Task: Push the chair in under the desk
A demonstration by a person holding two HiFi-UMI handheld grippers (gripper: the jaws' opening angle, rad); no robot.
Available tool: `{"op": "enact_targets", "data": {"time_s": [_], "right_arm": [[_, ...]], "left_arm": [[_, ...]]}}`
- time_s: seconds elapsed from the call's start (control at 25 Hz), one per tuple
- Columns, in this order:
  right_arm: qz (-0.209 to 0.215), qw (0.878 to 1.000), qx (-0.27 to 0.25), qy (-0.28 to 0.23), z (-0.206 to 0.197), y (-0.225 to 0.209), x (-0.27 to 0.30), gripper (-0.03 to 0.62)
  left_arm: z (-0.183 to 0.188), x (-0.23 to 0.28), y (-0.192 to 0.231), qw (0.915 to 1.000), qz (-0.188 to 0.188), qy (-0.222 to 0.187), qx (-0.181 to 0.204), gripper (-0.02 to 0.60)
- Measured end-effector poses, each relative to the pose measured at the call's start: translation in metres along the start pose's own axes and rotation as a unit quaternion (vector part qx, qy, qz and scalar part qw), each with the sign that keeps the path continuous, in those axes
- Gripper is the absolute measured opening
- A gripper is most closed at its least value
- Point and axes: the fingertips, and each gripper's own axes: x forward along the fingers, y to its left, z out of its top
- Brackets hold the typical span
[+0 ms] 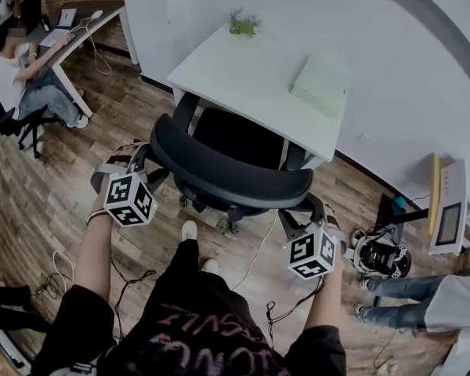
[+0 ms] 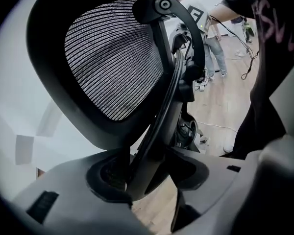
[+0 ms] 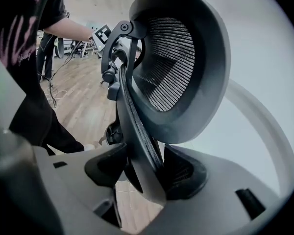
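A black mesh office chair (image 1: 227,175) faces a white desk (image 1: 243,77), and its seat (image 1: 239,135) reaches to the desk's near edge. My left gripper (image 1: 141,163) is shut on the left end of the backrest rim, and my right gripper (image 1: 307,211) is shut on the right end. In the left gripper view the jaws of the left gripper (image 2: 137,175) clamp the black backrest frame (image 2: 161,116), with the mesh headrest (image 2: 112,58) above. In the right gripper view the right gripper (image 3: 147,173) grips the frame edge (image 3: 134,126) the same way.
On the desk lie a pale green book (image 1: 319,84) and a small plant (image 1: 244,23). Cables (image 1: 258,257) trail over the wooden floor by the chair base. A person (image 1: 23,77) sits at another desk far left. Another person's legs (image 1: 407,304) and a wheeled device (image 1: 384,257) are at right.
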Motion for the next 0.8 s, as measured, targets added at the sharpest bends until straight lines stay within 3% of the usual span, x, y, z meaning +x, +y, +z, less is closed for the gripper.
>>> {"op": "enact_targets", "data": {"time_s": [0.8], "right_arm": [[-0.014,1.0,0.015,0.014,0.008,-0.073,0.072,0.245]], "left_arm": [[0.003,0.081,0.083,0.9998,-0.008,-0.014,0.009,0.236]]}}
